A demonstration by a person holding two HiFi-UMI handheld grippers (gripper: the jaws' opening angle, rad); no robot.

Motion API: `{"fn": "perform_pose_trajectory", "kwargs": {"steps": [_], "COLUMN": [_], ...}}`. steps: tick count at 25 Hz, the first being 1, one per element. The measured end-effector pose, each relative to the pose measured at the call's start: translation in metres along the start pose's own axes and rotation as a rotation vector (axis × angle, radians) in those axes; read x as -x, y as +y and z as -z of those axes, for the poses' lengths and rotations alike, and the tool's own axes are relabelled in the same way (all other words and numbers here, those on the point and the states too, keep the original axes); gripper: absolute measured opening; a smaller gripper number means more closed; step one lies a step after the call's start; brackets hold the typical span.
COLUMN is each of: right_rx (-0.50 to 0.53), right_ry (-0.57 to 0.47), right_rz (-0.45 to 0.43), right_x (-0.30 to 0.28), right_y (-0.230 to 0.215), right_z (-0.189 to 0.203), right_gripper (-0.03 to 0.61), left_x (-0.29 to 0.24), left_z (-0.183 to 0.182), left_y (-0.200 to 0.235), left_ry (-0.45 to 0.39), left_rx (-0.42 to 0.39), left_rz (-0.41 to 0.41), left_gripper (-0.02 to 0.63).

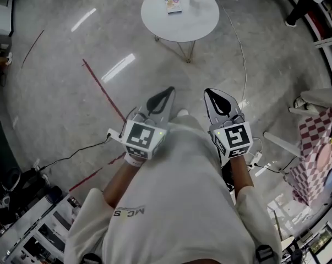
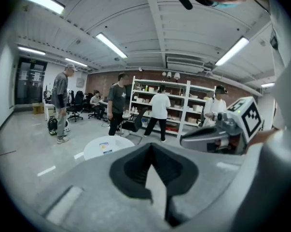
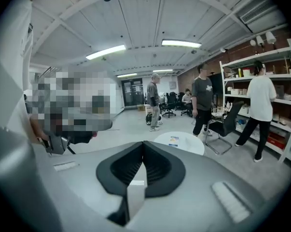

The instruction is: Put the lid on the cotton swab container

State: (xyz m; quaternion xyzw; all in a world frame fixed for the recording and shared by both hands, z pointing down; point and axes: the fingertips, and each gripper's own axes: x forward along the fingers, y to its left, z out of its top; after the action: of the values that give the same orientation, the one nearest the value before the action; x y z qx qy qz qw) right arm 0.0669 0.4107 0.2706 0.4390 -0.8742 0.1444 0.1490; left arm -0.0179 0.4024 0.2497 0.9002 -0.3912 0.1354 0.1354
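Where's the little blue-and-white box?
In the head view, the small blue-and-white box lies on the round white table at the top middle of the picture, a bit left of the tabletop's centre.

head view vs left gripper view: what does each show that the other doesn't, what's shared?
Head view only: the red floor line, a checkered bag, the person's white shirt. Left gripper view only: white shelving, the brick wall, ceiling lights. Both: the round white table with a small box on it, plus the left tool and right tool, each shut with nothing between its jaws.
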Motion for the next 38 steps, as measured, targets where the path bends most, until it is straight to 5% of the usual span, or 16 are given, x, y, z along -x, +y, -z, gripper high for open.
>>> {"fn": "perform_pose_trajectory", "kwargs": {"steps": [9,17,38], "right_rx": [-0.011,-0.029,0.009], "right_ry": [0.001,0.036,0.209], "right_rz": [0.006,0.045,0.103], "right_x": [0.010,-0.047,-0.341], "right_y": [-0.048,-0.080,-0.235], "right_z": [0.004,-0.012,-0.143], "right_gripper": [-0.002,-0.002,-0.002], "left_x": [-0.044,-0.081,-0.280], "left_z": [-0.019,-0.027,-0.116], "left_y": [-0.015,0.038,0.316], "left_ry": [0.021,0.014,0.108], "left_rx": [0.008,0.051,0.098], "left_rz": [-0.001,0.011,0.178], "left_gripper": [0.000,0.000,0.000]}}
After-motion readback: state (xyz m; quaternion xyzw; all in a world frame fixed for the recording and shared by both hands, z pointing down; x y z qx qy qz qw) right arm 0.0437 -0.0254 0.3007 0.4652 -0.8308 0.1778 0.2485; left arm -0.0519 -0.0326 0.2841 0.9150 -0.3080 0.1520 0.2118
